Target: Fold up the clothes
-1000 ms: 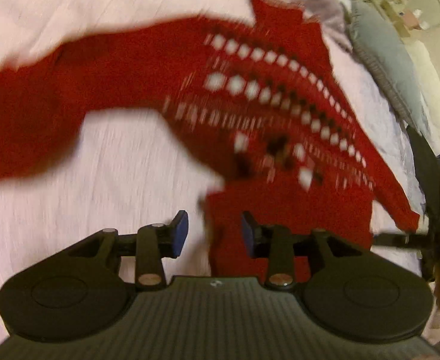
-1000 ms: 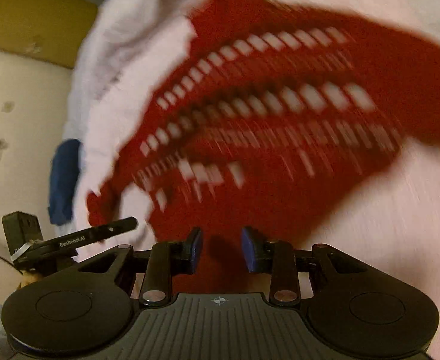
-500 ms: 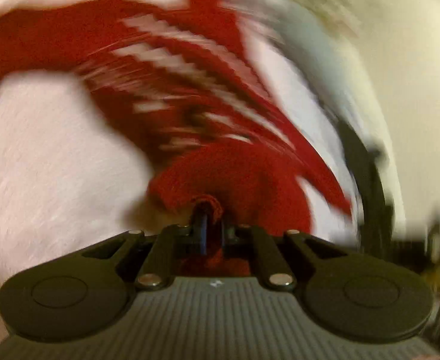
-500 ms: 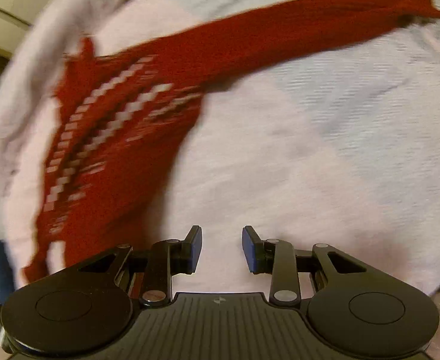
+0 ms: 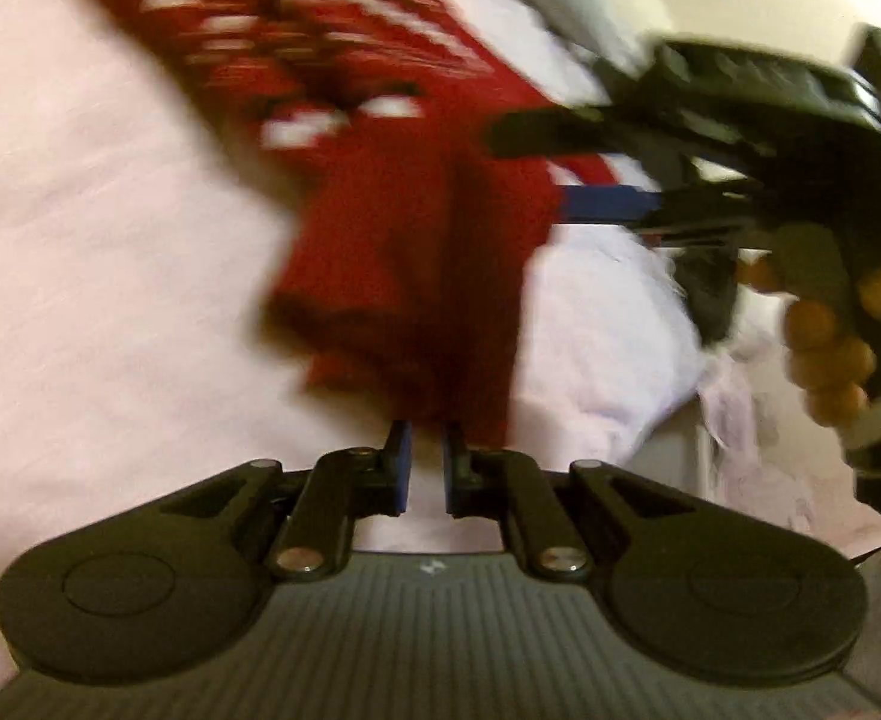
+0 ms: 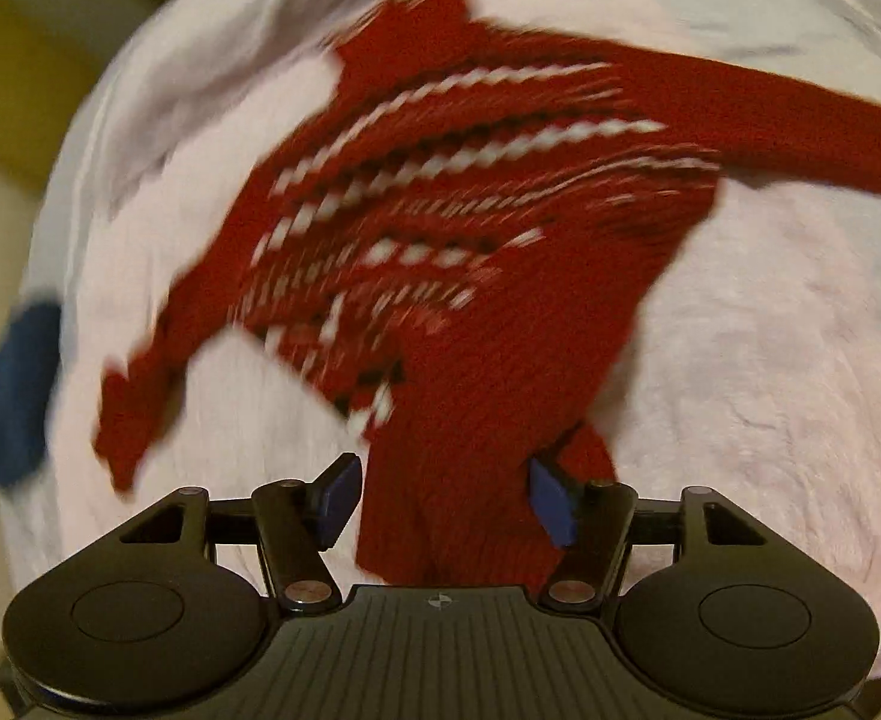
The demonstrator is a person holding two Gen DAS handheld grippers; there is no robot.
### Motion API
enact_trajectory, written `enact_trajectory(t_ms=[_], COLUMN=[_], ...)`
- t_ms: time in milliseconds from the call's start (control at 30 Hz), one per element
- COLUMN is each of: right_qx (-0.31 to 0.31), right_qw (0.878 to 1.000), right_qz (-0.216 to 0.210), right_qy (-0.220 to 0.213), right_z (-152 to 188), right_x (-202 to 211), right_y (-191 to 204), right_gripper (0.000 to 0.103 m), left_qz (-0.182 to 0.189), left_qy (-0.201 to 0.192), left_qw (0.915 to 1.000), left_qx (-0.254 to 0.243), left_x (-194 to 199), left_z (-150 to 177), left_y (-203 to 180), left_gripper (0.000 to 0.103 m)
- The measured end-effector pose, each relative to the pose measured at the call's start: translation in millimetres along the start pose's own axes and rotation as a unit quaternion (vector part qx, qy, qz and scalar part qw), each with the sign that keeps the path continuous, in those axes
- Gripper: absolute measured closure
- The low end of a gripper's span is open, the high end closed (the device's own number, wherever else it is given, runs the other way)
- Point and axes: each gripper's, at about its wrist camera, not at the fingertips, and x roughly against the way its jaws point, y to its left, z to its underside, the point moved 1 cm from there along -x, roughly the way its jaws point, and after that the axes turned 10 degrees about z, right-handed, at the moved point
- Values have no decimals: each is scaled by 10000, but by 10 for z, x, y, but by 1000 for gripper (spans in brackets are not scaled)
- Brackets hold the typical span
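A red knitted sweater (image 6: 500, 252) with white patterned bands lies spread across a pale pink bedspread (image 6: 770, 360), one sleeve running off toward the upper right of the right wrist frame and the other trailing down to the lower left. The right hand-held gripper (image 6: 446, 495) hangs over the sweater's lower edge at bottom centre, its jaws opening wide with red knit lying between the blue pads (image 6: 551, 501) but not pressed by them. In the left wrist frame, heavily blurred, the left hand-held gripper (image 5: 427, 459) sits at bottom centre with its jaws drawn almost together; a small gap shows between the pads, the sweater's (image 5: 404, 252) hem lies just beyond the tips, and whether any cloth is pinched cannot be told. At the right edge of that frame the right hand-held gripper (image 5: 596, 174) reaches in toward the red cloth, held by a person's hand (image 5: 830, 324). A blue object (image 6: 20, 390) lies at the bed's left edge.
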Motion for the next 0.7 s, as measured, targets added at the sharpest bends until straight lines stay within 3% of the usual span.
enact_trajectory(t_ms=[67, 133, 167, 200, 300, 333, 433, 533, 567, 667, 700], right_qx=[644, 1300, 1610, 1860, 1783, 1665, 1392, 1197, 1121, 932, 584], right_qw=[9959, 9743, 9596, 9540, 9774, 9830, 9880, 9876, 9884, 9926, 9966], right_qz=[390, 1164, 1374, 1251, 293, 220, 611, 988, 992, 634, 325], right_qy=[-510, -1426, -1854, -1989, -1101, -746, -271, -214, -255, -443, -486], right_z=[84, 206, 276, 325, 346, 362, 423, 474, 501, 546, 551], right_x=[92, 249, 320, 365, 163, 24, -431, -801, -857, -683, -560], right_y=[248, 472, 565, 632, 641, 622, 544, 414, 347, 66, -167], right_gripper=[39, 39, 39, 39, 39, 39, 39, 39, 45, 91, 94], left_qz=[-338, -616, -680, -718, -878, -933, -992, -1072, -1100, -1092, -1067], left_qy=[-130, -335, -480, -634, -923, -998, -1228, -1337, -1328, -1294, -1295], left_qw=[9991, 9967, 9952, 9935, 9896, 9884, 9847, 9810, 9807, 9819, 9825], left_qx=[216, 420, 522, 612, 671, 663, 743, 913, 921, 846, 814], left_x=[174, 364, 458, 539, 631, 649, 651, 614, 594, 537, 485], left_z=[81, 154, 186, 207, 211, 212, 221, 235, 238, 208, 188], left_y=[154, 265, 293, 307, 294, 291, 274, 293, 292, 242, 213], left_gripper=[97, 97, 97, 97, 97, 97, 97, 97, 97, 97, 97])
